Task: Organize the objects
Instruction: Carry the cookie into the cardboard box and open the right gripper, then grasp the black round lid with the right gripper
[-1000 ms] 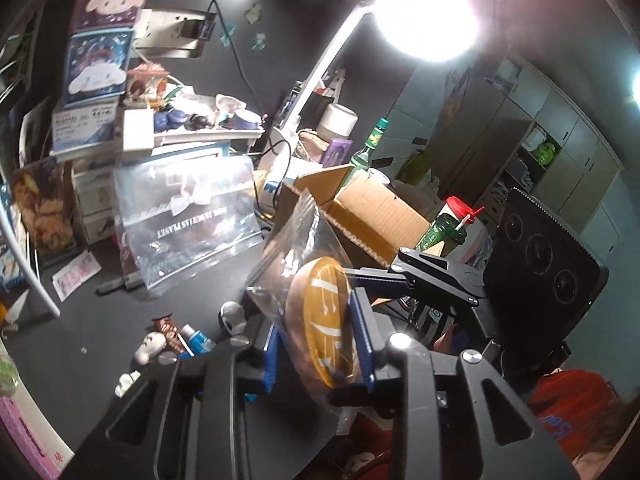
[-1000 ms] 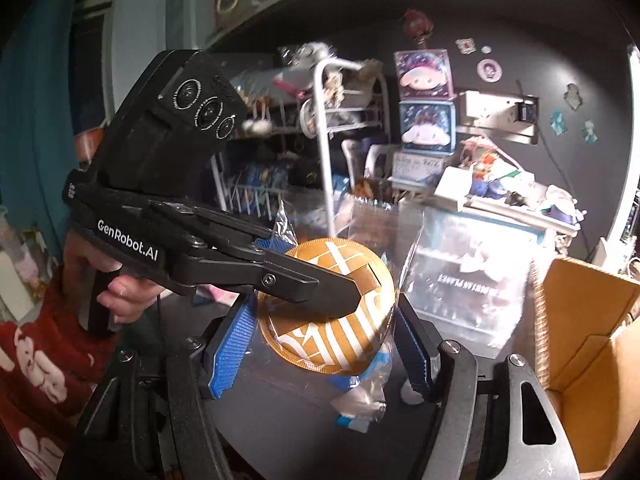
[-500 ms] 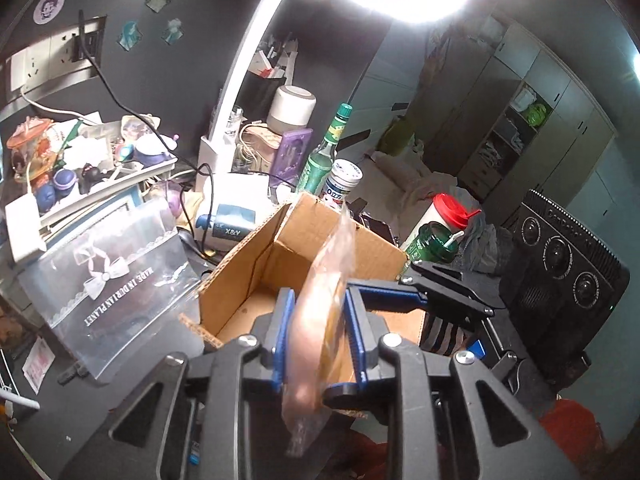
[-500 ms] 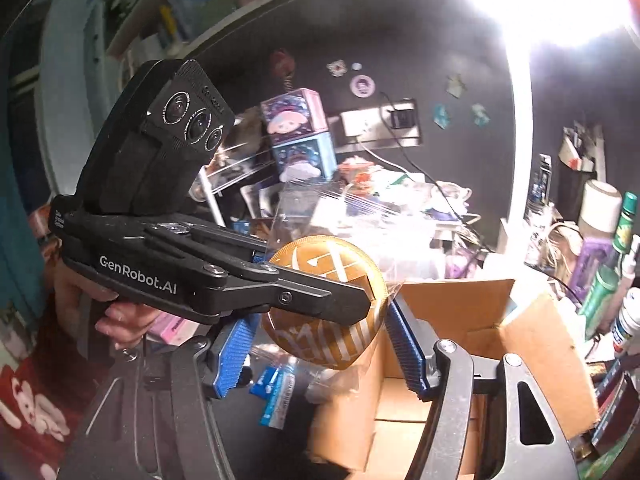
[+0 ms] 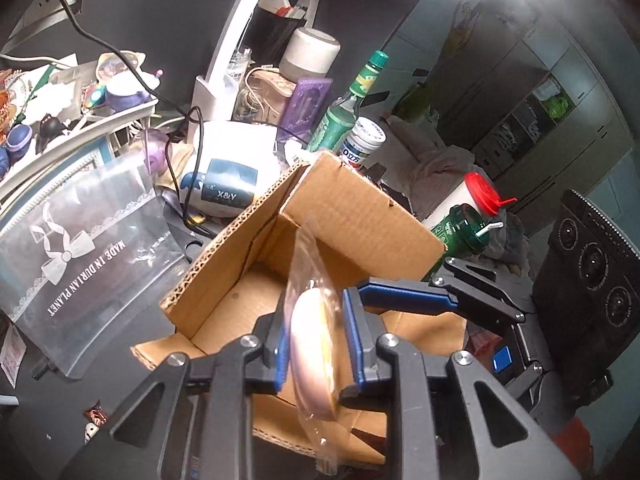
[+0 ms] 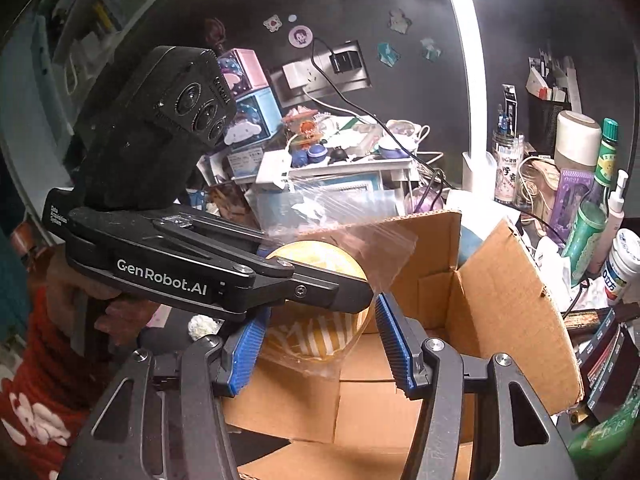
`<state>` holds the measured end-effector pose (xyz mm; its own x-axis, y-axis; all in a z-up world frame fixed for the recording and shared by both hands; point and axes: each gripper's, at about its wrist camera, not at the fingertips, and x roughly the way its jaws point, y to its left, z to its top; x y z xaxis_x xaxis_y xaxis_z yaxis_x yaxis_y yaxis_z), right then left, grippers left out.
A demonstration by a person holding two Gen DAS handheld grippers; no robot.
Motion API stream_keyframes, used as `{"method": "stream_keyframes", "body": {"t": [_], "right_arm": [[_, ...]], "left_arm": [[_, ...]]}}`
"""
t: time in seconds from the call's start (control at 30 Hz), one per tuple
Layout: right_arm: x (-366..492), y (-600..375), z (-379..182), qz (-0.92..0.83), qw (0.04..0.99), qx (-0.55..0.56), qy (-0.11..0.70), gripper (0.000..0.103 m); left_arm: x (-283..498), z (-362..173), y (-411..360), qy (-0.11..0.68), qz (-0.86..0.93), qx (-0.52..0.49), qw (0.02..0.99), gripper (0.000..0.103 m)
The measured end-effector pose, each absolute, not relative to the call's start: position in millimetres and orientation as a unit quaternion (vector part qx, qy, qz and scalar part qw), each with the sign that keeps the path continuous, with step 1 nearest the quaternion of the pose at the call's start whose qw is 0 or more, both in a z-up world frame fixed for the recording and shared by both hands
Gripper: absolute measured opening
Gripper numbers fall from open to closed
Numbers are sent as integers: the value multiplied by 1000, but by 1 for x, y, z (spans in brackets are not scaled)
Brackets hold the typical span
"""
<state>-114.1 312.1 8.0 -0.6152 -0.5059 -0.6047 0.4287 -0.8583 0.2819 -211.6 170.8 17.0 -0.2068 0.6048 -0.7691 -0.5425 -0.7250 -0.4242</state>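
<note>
My left gripper (image 5: 316, 336) is shut on a round gold badge in a clear plastic bag (image 5: 310, 344), seen edge-on, held over an open cardboard box (image 5: 360, 216). In the right wrist view the badge (image 6: 316, 258) shows its gold and white face above the box (image 6: 504, 300), with the left gripper's fingers (image 6: 320, 292) clamped across it. My right gripper (image 6: 320, 344) is open, its blue pads on either side of the bag's lower part without gripping it. It also shows in the left wrist view (image 5: 404, 294) at the right.
A clear zip bag with printed lettering (image 5: 84, 248) stands left of the box. Behind the box are a white device (image 5: 228, 172), a green bottle (image 5: 340, 120), a white jar (image 5: 362, 144) and a red-capped container (image 5: 476, 200). A cluttered shelf (image 6: 340, 160) lines the wall.
Both grippers have swung right with the bagged badge, from over the dark desk to over the open cardboard box, and come lower towards it. The left gripper's hold is unchanged.
</note>
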Motion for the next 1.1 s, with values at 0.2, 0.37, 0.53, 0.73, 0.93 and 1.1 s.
{"method": "stream_keyframes", "body": {"t": [0.2,0.37,0.53,0.73,0.93,1.1], "right_arm": [[-117,316,4,-899,245,361,-48,52],[-115,319,5,-904,235,355,-48,68],[-104,312,17,-913,242,326,-35,69],[-69,278,46,-919,302,254,1,69],[-35,209,45,-890,382,242,54,69],[-23,154,14,-850,440,279,71,69]], "left_arm": [[-215,14,183,-15,775,-512,370,33],[-205,38,176,-3,795,-476,377,71],[-177,79,149,5,831,-412,374,77],[-132,104,84,17,894,-335,297,84],[-91,73,10,-16,932,-301,201,87],[-70,25,-34,-62,936,-310,155,90]]}}
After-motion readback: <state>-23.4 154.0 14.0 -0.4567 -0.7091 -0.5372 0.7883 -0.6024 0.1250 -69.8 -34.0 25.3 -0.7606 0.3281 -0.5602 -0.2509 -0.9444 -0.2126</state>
